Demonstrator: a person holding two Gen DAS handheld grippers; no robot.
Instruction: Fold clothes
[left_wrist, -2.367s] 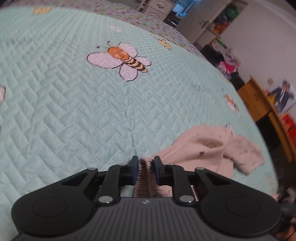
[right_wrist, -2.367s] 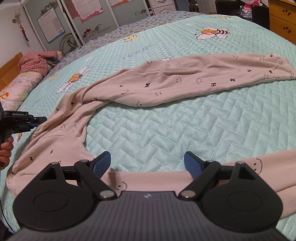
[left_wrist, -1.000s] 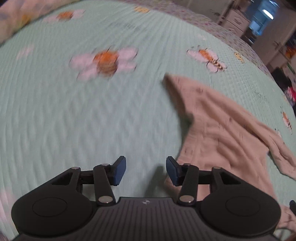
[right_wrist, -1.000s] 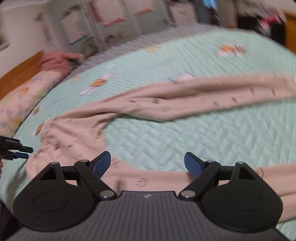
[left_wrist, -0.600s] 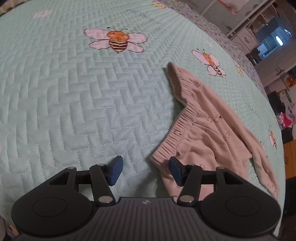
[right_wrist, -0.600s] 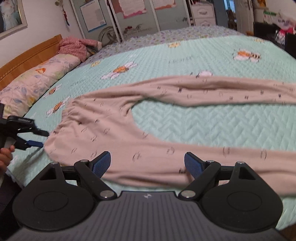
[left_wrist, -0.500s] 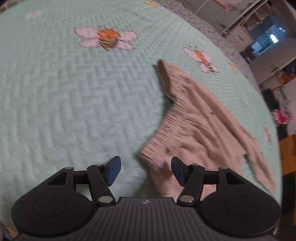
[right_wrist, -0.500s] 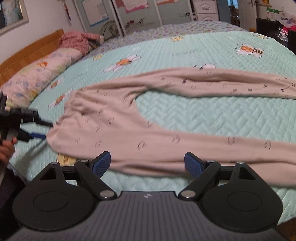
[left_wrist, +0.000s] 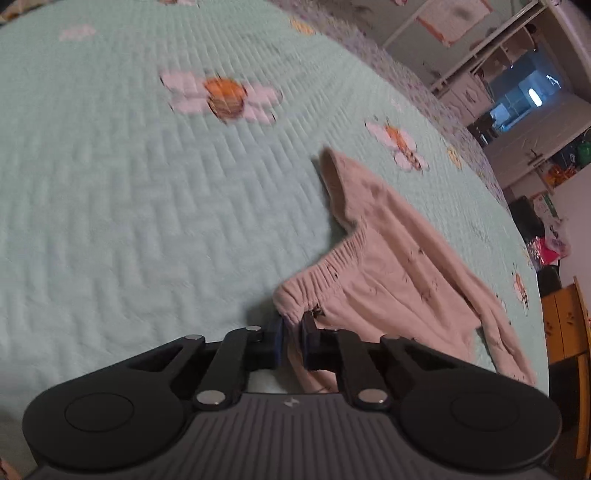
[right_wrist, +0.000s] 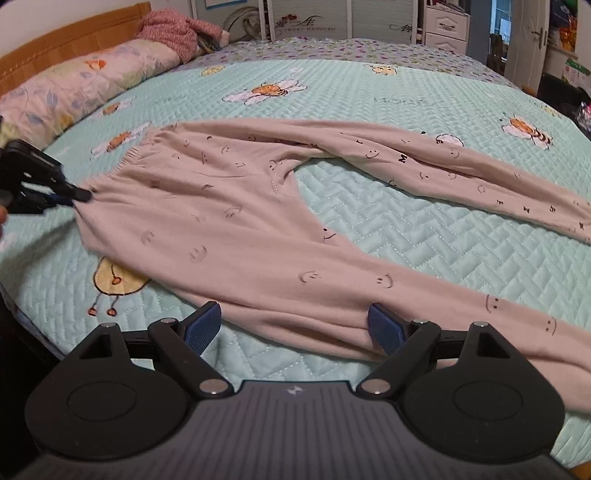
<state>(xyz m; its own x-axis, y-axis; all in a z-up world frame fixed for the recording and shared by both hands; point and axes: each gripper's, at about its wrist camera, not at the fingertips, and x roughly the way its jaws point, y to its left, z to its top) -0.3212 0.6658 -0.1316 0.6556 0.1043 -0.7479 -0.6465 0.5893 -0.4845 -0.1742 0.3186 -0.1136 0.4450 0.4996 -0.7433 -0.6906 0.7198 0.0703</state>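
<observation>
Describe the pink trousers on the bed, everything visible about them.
The pink trousers are soft knit, printed with small dark smiley faces and letters, with a gathered elastic waistband. They lie spread on the mint quilted bedspread, legs splayed in a V, the upper leg creased near the crotch. The left gripper is closing on the waistband's near corner, fabric between its jaws. The right gripper stands open over the nearer leg's edge.

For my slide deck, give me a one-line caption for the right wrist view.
Pink pants spread across the bee-print quilt; left gripper closing on the waistband, right gripper open over one leg.
</observation>
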